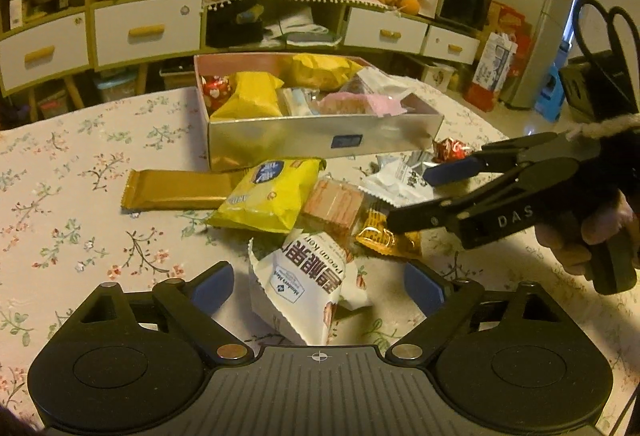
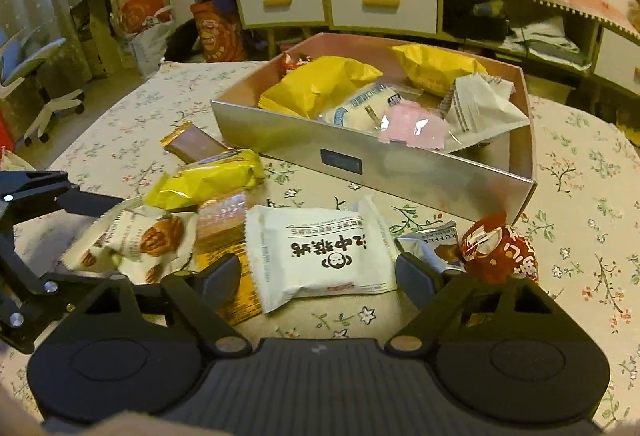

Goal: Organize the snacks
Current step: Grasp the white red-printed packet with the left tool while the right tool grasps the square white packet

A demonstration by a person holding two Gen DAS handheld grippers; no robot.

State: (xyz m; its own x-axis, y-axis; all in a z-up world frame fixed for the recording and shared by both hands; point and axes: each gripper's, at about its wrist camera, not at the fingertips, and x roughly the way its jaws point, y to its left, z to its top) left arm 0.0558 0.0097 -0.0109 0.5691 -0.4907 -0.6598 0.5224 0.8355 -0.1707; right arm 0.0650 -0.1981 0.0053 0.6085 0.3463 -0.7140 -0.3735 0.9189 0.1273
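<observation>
Snacks partly fill the open silver cardboard box (image 2: 400,172); several packets remain on the floral tablecloth (image 1: 80,196); both left gripper (image 1: 318,286) and right gripper (image 2: 318,274) gape wide, empty.

box (image 2: 400,172): brushed silvery finish | packet between right jaws (image 2: 320,252): matt white plastic | tablecloth (image 1: 80,196): floral cloth

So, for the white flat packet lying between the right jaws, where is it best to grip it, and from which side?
Grip the white packet across its puffed middle, coming from above and the near side, as the right gripper already points. It lies flat, its short sides facing the open jaws. The crimped ends are thin and may slip. Watch the orange wrapper tucked under its left edge and the silver truffle pack close on its right.
</observation>
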